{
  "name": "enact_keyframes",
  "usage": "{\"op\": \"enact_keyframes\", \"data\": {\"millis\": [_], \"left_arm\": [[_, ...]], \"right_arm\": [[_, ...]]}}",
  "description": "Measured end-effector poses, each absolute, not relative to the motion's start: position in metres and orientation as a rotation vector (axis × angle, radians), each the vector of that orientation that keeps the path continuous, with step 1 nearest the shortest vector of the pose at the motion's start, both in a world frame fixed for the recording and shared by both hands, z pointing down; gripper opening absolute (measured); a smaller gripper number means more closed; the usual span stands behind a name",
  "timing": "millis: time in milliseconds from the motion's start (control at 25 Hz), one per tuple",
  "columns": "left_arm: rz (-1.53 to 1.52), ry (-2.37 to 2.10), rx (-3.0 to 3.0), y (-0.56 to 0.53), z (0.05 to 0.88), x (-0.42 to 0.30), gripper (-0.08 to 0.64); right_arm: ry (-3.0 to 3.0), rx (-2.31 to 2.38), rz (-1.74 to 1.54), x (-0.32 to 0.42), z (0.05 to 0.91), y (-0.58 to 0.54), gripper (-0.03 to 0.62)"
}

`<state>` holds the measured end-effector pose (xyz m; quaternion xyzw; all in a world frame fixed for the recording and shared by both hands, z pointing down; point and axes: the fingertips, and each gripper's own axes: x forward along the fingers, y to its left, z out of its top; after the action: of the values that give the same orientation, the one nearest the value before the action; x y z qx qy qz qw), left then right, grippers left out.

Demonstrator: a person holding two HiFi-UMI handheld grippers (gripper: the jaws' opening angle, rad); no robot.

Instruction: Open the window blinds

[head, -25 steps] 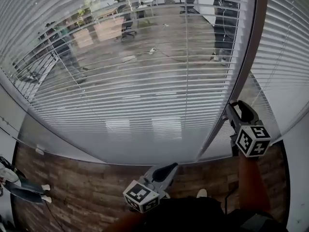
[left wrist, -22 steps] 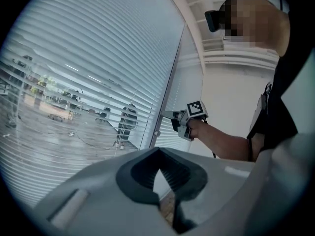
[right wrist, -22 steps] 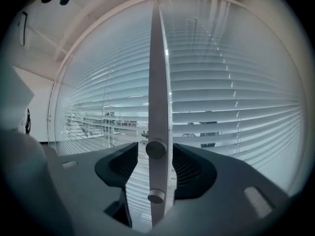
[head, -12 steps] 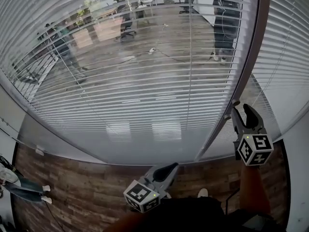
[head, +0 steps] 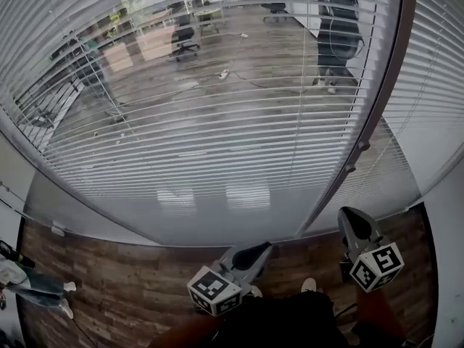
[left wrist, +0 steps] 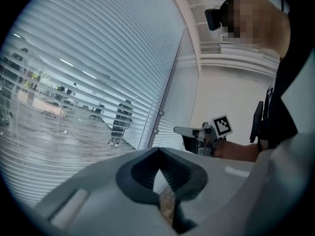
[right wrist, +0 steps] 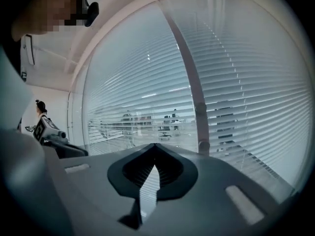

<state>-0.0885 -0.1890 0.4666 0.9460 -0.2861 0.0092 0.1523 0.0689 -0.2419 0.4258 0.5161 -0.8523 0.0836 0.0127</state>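
White slatted blinds (head: 217, 122) cover the big window, and an office room shows through the tilted slats. A grey frame post (head: 377, 114) with two small knobs (head: 365, 146) splits the window at the right. My right gripper (head: 348, 214) hangs low, below and in front of that post, apart from the blinds. Its jaws have just closed and hold nothing; in the right gripper view the tips (right wrist: 154, 144) meet. My left gripper (head: 262, 247) sits low at the middle, also shut and empty, with its tips (left wrist: 158, 150) together.
Wood-pattern floor (head: 109, 281) runs below the window. My shoes (head: 309, 286) stand close to the glass. Someone's legs (head: 29, 285) show at the far left. A white wall (head: 446, 230) closes the right side. A standing figure (head: 337, 27) shows in the glass.
My right gripper left the frame post, dropped down and back toward me, and its jaws went from open to shut. The left gripper barely shifted.
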Motion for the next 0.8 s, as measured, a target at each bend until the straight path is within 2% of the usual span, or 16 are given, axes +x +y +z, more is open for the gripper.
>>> {"op": "enact_keyframes", "data": {"millis": [400, 800], "left_arm": [[0.038, -0.697, 2.739, -0.163, 0.444, -0.075, 0.0], [0.035, -0.836, 2.687, -0.117, 0.413, -0.009, 0.0]], "right_arm": [[-2.712, 1.565, 0.395, 0.034, 0.414, -0.181, 0.023], [-2.829, 1.361, 0.378, 0.076, 0.372, -0.149, 0.025]]}}
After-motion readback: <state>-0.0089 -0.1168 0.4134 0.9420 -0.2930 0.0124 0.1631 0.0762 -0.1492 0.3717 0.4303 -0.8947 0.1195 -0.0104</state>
